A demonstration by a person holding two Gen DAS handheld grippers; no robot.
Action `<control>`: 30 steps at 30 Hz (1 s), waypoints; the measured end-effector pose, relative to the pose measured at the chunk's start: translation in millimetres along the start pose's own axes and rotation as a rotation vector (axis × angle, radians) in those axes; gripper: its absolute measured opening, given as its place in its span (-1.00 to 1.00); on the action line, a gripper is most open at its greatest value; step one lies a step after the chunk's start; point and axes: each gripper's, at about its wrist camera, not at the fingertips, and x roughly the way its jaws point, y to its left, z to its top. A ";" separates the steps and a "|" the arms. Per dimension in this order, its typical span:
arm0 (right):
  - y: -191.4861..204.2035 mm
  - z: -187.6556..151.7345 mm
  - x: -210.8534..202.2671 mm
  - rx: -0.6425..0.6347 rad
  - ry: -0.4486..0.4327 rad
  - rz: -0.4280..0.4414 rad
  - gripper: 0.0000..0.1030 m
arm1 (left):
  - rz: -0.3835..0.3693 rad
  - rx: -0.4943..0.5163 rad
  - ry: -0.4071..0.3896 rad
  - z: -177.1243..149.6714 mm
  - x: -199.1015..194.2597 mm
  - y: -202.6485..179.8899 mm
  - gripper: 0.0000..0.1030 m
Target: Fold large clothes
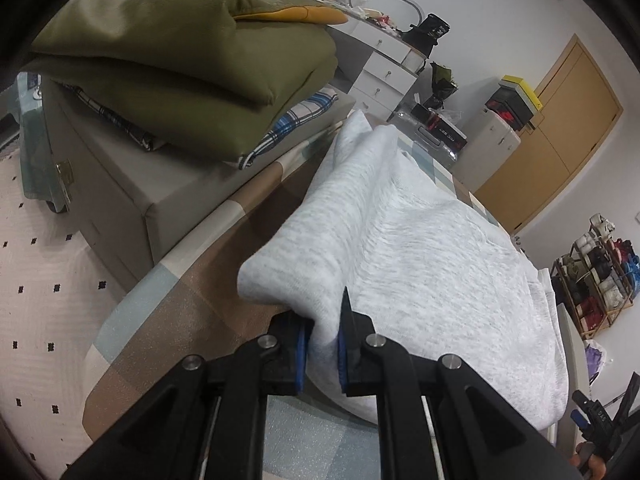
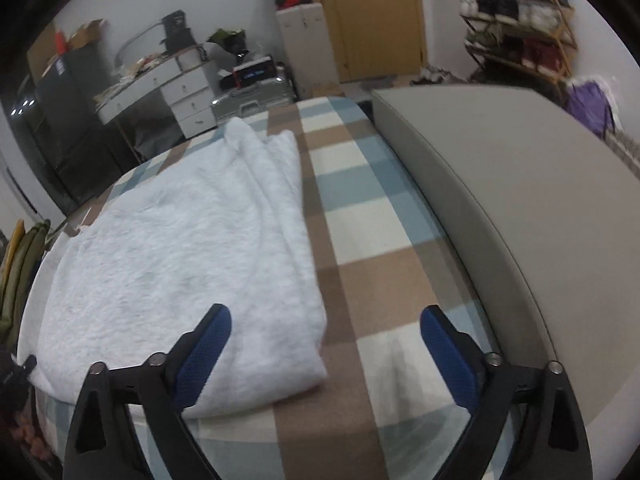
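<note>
The pale grey garment (image 1: 420,248) lies partly folded on the checked bed (image 2: 360,208), one long side already turned in, with more folds left to make. The left tool (image 1: 322,344) is clamped on its near corner, while the right tool (image 2: 324,344) hangs wide open and empty just beside the other near corner. Only the left wrist view shows the pinch and the stack of folded olive clothes (image 1: 184,64) on the grey box (image 1: 132,188).
</note>
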 end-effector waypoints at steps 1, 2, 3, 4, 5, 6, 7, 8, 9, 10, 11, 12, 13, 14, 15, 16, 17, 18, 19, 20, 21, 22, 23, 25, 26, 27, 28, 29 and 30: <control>-5.2 -2.4 5.8 0.028 0.028 0.037 0.42 | 0.002 0.008 -0.003 0.3 -0.1 -1.5 -0.87; -8.4 -4.3 9.8 0.049 0.046 0.076 0.24 | 0.002 0.012 -0.004 -1.3 -1.7 -1.4 -0.87; -10.5 -5.9 14.4 0.070 0.061 0.113 0.15 | -0.001 0.010 -0.003 -1.2 -1.5 -1.0 -0.87; -9.2 -7.0 18.4 0.071 0.066 0.137 -0.04 | -0.004 0.011 -0.002 -1.9 -3.0 1.4 -0.87; -3.3 -7.7 21.4 0.065 0.069 0.145 -0.26 | -0.007 0.010 -0.001 -1.2 -2.8 0.7 -0.87; 2.6 -9.1 23.5 0.054 0.069 0.154 -0.36 | -0.010 0.011 -0.002 -0.8 -3.2 0.3 -0.87; 10.1 -10.6 25.3 0.026 0.063 0.166 -0.58 | -0.006 0.017 -0.005 -1.0 -3.7 -1.8 -0.87; 16.5 -10.8 23.6 -0.005 0.049 0.145 -0.81 | -0.006 0.021 -0.007 -0.6 -4.5 -3.0 -0.87; 22.8 -12.0 20.7 -0.035 0.034 0.134 -0.84 | -0.007 0.026 -0.008 -2.4 -7.0 -2.4 -0.87; 26.5 -12.8 15.4 -0.051 0.021 0.118 -0.87 | -0.004 0.034 -0.010 -4.0 -9.0 -3.8 -0.87; 26.4 -12.7 7.6 -0.052 -0.002 0.111 -0.88 | -0.006 0.038 -0.011 -5.7 -11.6 -3.4 -0.86; 22.6 -13.8 -1.9 -0.046 -0.026 0.114 -0.88 | -0.008 0.044 -0.009 -6.6 -13.8 -2.7 -0.86; 18.6 -16.8 -12.4 -0.039 -0.047 0.112 -0.89 | -0.008 0.054 -0.003 -8.7 -16.1 -1.2 -0.86; 14.9 -20.0 -20.6 -0.033 -0.058 0.114 -0.89 | -0.010 0.063 0.005 -11.1 -18.5 1.0 -0.86; 13.1 -26.8 -30.0 -0.039 -0.054 0.116 -0.89 | -0.009 0.072 0.012 -15.0 -21.6 3.2 -0.86; 12.2 -32.4 -33.7 -0.055 -0.044 0.110 -0.89 | -0.002 0.083 0.018 -18.9 -25.0 4.7 -0.86; 10.6 -41.7 -40.5 -0.068 -0.030 0.107 -0.89 | 0.005 0.091 0.024 -22.8 -28.7 6.9 -0.86; 8.5 -49.6 -43.8 -0.078 -0.003 0.110 -0.89 | 0.008 0.090 0.025 -25.6 -33.1 8.8 -0.86; 5.4 -54.5 -44.5 -0.083 0.014 0.118 -0.89 | 0.008 0.085 0.027 -26.4 -36.9 11.1 -0.83; 1.7 -60.4 -47.3 -0.083 0.034 0.128 -0.86 | 0.008 0.079 0.031 -25.8 -40.2 13.7 -0.70; -0.1 -62.7 -47.8 -0.092 0.046 0.116 -0.80 | 0.019 0.074 0.034 -24.1 -43.0 16.1 -0.62; -0.1 -64.1 -51.8 -0.107 0.032 0.081 -0.53 | 0.029 0.060 0.030 -20.7 -46.0 19.2 -0.42; -0.6 -62.3 -57.3 -0.111 -0.002 0.048 -0.15 | 0.035 0.041 0.024 -16.1 -49.4 22.8 -0.21; 1.3 -54.7 -73.5 -0.114 -0.088 0.030 0.13 | 0.030 0.039 0.005 -7.6 -56.2 24.0 -0.17; 6.9 -49.6 -81.4 -0.127 -0.126 0.033 0.13 | 0.039 0.062 -0.008 -5.5 -60.2 20.8 -0.17; 14.0 -44.5 -85.7 -0.150 -0.142 0.033 0.13 | 0.056 0.095 -0.038 -3.4 -66.8 15.2 -0.17; 25.1 -40.3 -88.6 -0.183 -0.157 0.032 0.18 | 0.074 0.129 -0.081 -2.7 -75.0 9.3 -0.17; 37.3 -36.7 -89.6 -0.214 -0.167 0.044 0.33 | 0.096 0.166 -0.129 -2.3 -83.4 3.0 -0.10; 50.6 -35.4 -88.2 -0.247 -0.166 0.073 0.41 | 0.117 0.195 -0.171 -2.2 -90.8 -3.2 -0.03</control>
